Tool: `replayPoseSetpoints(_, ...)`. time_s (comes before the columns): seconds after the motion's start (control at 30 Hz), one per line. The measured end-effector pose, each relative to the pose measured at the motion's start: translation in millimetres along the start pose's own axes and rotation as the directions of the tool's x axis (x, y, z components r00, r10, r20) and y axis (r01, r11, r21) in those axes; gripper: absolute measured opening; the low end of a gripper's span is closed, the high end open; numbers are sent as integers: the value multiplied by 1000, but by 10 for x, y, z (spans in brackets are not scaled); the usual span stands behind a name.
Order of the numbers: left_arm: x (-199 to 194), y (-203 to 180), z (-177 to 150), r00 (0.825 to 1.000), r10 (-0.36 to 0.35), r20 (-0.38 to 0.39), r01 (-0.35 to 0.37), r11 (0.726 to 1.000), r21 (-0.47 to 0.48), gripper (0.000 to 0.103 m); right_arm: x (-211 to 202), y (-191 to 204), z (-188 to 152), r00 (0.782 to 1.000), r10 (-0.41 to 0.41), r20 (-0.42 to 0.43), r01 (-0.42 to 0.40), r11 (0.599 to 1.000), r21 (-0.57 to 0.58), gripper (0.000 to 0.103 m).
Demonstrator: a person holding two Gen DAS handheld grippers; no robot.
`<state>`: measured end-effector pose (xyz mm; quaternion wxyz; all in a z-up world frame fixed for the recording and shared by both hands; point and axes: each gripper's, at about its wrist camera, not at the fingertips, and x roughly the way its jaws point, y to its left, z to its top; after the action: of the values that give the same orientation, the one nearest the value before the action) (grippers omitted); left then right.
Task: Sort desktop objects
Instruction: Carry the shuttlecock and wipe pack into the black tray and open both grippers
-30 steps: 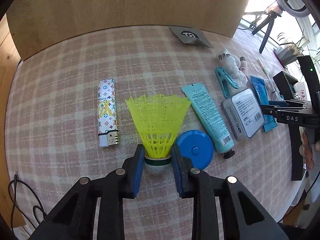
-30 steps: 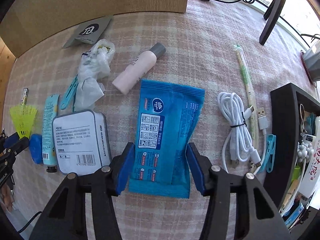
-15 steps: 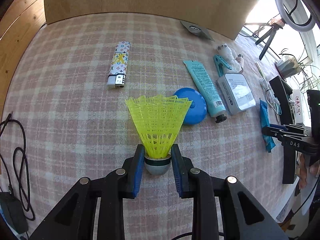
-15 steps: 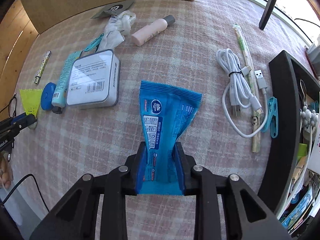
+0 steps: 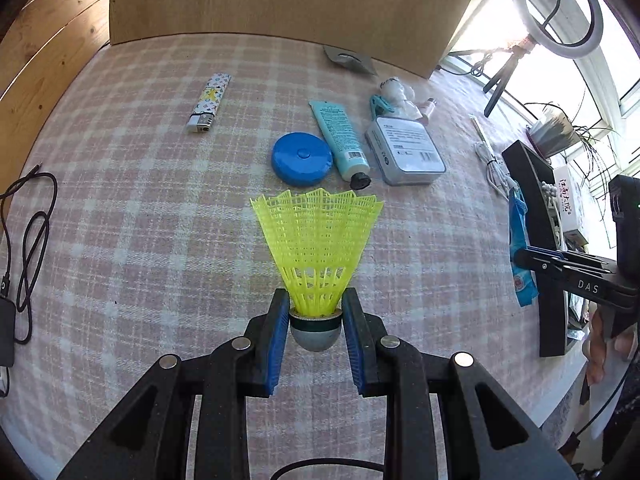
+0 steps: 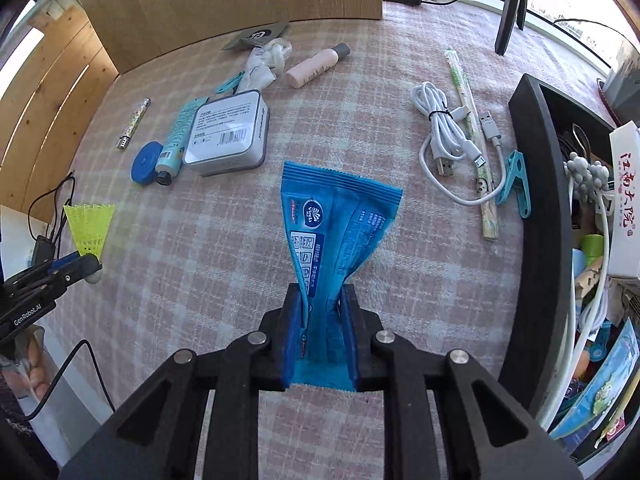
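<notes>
Home desk by window: checked tablecloth (image 5: 160,208), ring light (image 5: 554,4), wood panel wall (image 5: 44,40)

Both fisheye views look steeply down along their own gripper fingers at the checked tablecloth (image 5: 140,208), from fairly close above it. The left wrist view sits toward the table's left side, the right wrist view near the black organizer tray (image 6: 536,216). Both share the silver tin (image 5: 408,152), and each sees the other gripper at its edge.
</notes>
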<state>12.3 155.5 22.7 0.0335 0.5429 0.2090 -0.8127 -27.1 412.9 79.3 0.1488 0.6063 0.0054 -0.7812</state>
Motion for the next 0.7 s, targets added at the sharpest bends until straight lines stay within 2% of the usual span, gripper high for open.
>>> replayPoseSetpoints(0.07, -39, -172, -5, 1000, -6, 8, 6, 1000, 20, 25, -144, -149, -72, 1000, 14, 18, -14, 1000, -3, 19)
replayPoseSetpoints(0.1, -44, -281, -4, 1000, -10, 10, 9, 999, 33, 25, -196, -217, 66, 1000, 18, 26, -17, 1000, -3, 19)
replayPoseSetpoints(0.27, -88, -868, -84, 999, -49, 5, 48, 994, 99, 25, -445, -628, 86, 998, 29, 64, -30, 999, 11, 19)
replayPoseSetpoints(0.37, -74, -1286, -135, 996, -84, -3, 84, 986, 143, 25, -637, -856, -47, 996, 23, 87, -26, 999, 40, 19)
replayPoseSetpoints(0.4, -66, -1429, -150, 995, -96, -5, 96, 983, 156, 25, -556, -956, 1, 995, 21, 93, -26, 998, 53, 19)
replayPoseSetpoints(0.7, 112, -2844, -293, 975, -215, -60, 223, 930, 293, 25, -1094, -2044, -346, 987, -66, 148, 41, 985, 169, 19)
